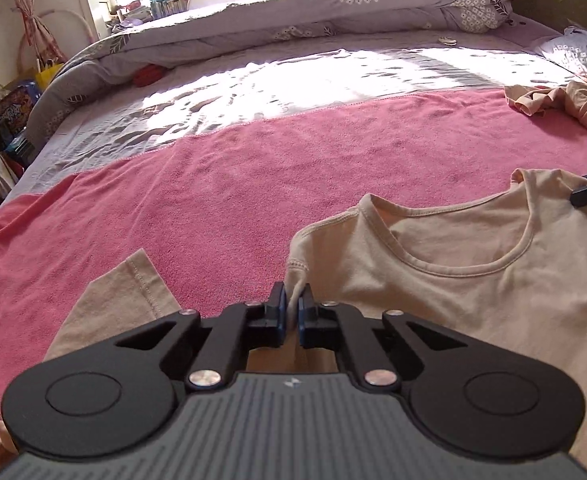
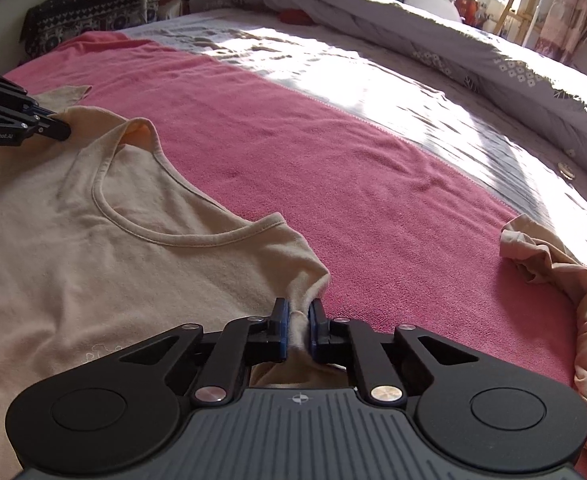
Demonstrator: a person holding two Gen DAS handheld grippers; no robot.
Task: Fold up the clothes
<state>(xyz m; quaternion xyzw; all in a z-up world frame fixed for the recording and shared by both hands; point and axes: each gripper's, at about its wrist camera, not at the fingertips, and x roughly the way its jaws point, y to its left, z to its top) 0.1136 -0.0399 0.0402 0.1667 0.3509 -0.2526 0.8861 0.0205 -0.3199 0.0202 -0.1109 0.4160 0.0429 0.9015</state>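
- Left tool [image 1: 292, 305] — its blue pads are pinching a bunched fold at one shoulder of the beige T-shirt [image 1: 473, 280], just beside the sleeve seam.
- Right tool [image 2: 300, 320] — it is gripping the opposite shoulder of the same T-shirt [image 2: 93, 248] in the same manner, with a ridge of cloth pressed between its pads.
- The T-shirt is lying front up on the pink towel [image 1: 293, 168], neckline pointing away from both cameras; the towel is covering the near part of the bed.
- Only the left view is showing a short sleeve [image 1: 133, 292] lying flat beside the left tool; the tip of the right tool is entering at its right edge.
- Only the right view is showing the left tool from the side, touching the shirt near the collar, with a dark patterned cloth [image 2: 93, 12] lying beyond the bed's far corner.
- A second, crumpled beige garment [image 2: 565, 280] is resting on the towel's edge, well apart from the held shirt.
- Beyond the towel, sunlight is falling on the grey sheet [image 1: 293, 76]; a rolled grey duvet [image 1: 293, 16] is running along the far side — a small red item [image 1: 148, 75] is lying against it.
- Each tool's own body is hiding the lower part of the shirt.
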